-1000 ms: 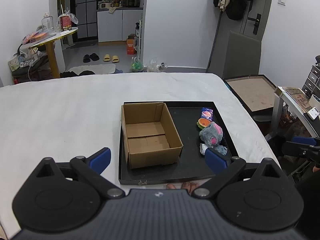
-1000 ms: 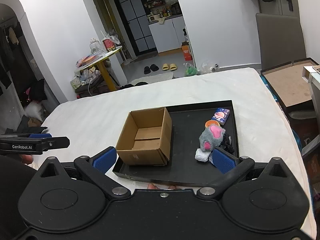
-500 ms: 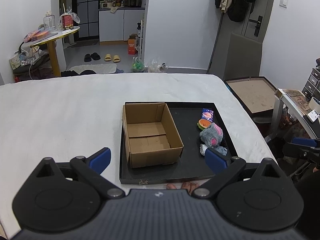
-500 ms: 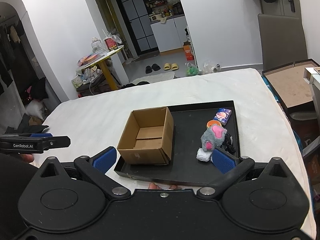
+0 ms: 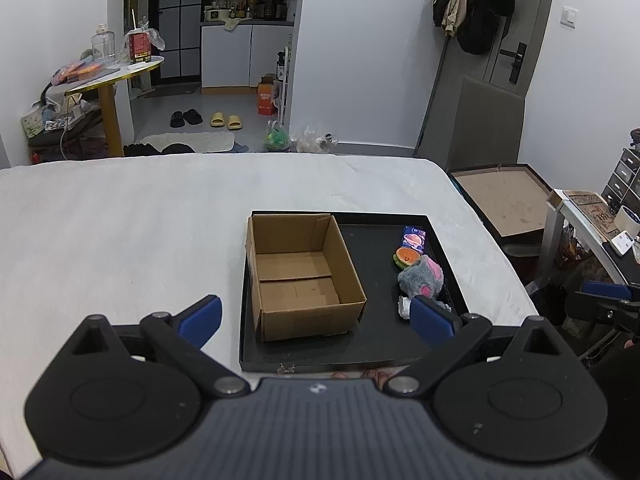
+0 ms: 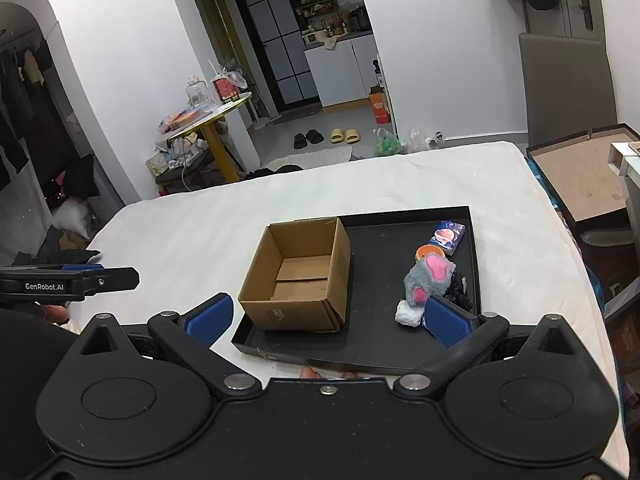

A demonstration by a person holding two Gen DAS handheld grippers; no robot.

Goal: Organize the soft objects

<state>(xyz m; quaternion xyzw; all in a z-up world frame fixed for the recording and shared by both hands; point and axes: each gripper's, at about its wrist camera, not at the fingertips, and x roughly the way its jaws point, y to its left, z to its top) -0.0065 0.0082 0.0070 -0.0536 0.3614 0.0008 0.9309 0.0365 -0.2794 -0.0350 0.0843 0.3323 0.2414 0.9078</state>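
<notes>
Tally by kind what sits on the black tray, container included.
Cardboard box: 1, open, nothing visible inside
Grey and pink plush: 1
Orange round toy: 1
Small blue packet: 1
White soft piece: 1
Black item: 1, kind unclear
Total on the black tray: 6

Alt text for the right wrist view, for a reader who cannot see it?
An open hand-held gripper hovers above a black tray on a white bed. The tray holds an empty cardboard box on its left and small soft toys, including a grey-and-pink plush, on its right.
</notes>
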